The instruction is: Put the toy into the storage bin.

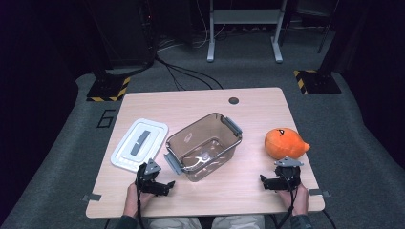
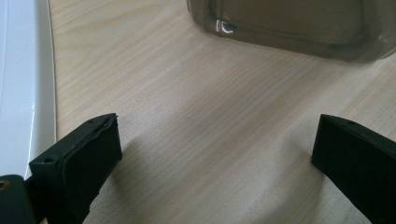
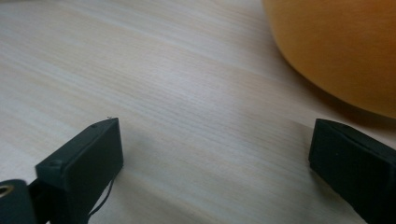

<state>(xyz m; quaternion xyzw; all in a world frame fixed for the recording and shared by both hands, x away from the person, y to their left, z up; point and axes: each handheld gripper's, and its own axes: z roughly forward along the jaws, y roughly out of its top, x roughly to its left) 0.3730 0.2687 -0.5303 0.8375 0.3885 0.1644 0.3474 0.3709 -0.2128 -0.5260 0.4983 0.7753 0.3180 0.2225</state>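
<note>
1. My right gripper (image 1: 276,182) rests low on the pale wooden table (image 1: 248,102), jaws spread wide and empty. The round orange plush toy (image 1: 285,142) sits just beyond it at about 12 o'clock; in the right gripper view its orange flank (image 3: 341,51) bulges close by the farther jaw, not between the two.

2. My left gripper (image 1: 157,185) also lies with jaws wide apart, holding nothing, at the table's near left edge.

3. Risk: the toy is soft and rounded. If I close on its edge rather than across its middle, I judge the fabric will squeeze out and the toy will roll away toward 3 o'clock, where the table edge is near.

4. Risk: pushing forward too low could shove the toy along the wood instead of straddling it.

5. The clear brownish plastic storage box with grey latch handles (image 1: 205,145) stands open at mid-table, at 10 o'clock from the toy and well apart. Its near wall (image 2: 299,28) sits at 12 o'clock ahead of my left jaws; a careless reach could knock it.

6. The white rectangular lid with a grey handle (image 1: 140,144) lies flat at 9 o'clock of the box, just beside it, and close ahead of my left gripper; its rim (image 2: 23,88) runs beside one jaw.

7. Nothing lies between toy and box.
</note>
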